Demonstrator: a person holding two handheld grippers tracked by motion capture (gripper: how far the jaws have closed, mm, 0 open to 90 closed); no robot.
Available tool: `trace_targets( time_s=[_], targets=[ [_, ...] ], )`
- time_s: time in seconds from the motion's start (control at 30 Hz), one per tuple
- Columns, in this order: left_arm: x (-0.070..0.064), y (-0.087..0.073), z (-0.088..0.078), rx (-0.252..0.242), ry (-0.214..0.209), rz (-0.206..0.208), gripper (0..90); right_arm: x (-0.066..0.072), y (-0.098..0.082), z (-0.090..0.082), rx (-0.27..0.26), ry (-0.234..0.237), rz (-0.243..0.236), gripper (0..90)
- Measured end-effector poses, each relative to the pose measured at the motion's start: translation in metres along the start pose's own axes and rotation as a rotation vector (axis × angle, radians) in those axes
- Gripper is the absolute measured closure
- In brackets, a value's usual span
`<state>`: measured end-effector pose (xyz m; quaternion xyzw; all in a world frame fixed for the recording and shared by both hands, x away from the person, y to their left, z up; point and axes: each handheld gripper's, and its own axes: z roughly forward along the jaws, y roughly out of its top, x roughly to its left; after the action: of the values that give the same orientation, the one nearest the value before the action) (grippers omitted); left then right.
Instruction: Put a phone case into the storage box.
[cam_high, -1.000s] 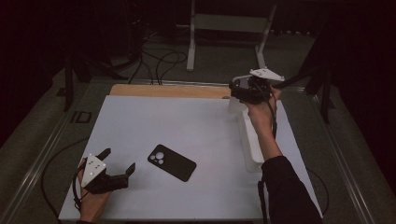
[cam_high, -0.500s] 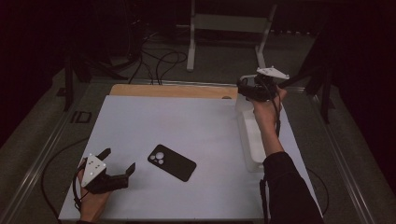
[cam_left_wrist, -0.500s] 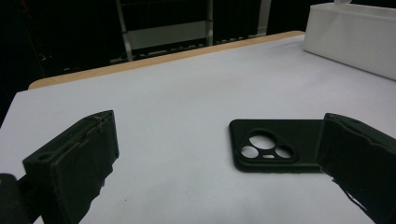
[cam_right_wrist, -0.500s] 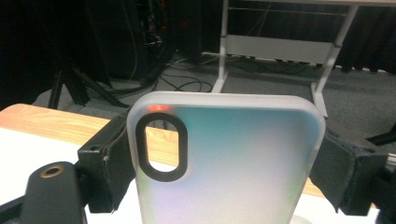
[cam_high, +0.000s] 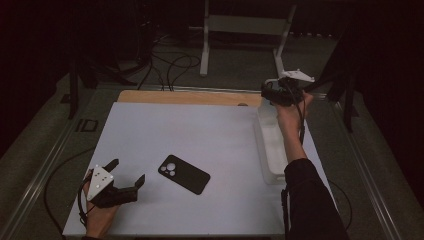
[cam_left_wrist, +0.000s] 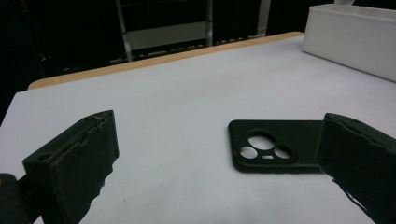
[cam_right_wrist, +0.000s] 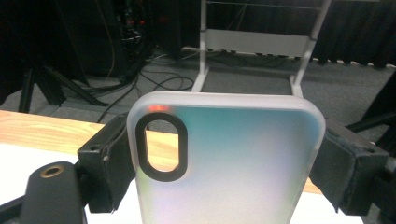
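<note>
My right gripper (cam_right_wrist: 224, 172) clamps the frosted translucent plastic phone case (cam_right_wrist: 229, 163) by its long edges; it seems light, flexible, slippery.

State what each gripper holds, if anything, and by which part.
The right gripper clamps a frosted phone case by its two long side edges. The left gripper holds nothing; its jaws stand open before the black phone case on the table.

Dim lab or recording studio, black curtains all round, white-covered tabletop (cam_high: 200, 130) with a wooden edge, loose cables (cam_high: 170, 65) trailing over grey carpet, pale metal stand frame (cam_high: 245, 25) behind, dark tripod legs (cam_high: 75, 80) at the left, metal rails along the floor
</note>
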<state>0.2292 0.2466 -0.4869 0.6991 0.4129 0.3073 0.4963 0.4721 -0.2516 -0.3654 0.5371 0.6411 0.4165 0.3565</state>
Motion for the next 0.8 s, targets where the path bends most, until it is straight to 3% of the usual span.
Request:
trace_targets(
  time_s=[0.47, 0.8],
  targets=[
    [-0.001, 0.000, 0.000, 0.002, -0.003, 0.003, 0.0, -0.010, -0.010, 0.018, 0.055, -0.049, 0.017, 16.5],
    [-0.001, 0.000, 0.000, 0.000, -0.004, 0.002, 0.0, -0.012, -0.027, 0.031, 0.104, -0.051, 0.037, 16.5]
  ],
)
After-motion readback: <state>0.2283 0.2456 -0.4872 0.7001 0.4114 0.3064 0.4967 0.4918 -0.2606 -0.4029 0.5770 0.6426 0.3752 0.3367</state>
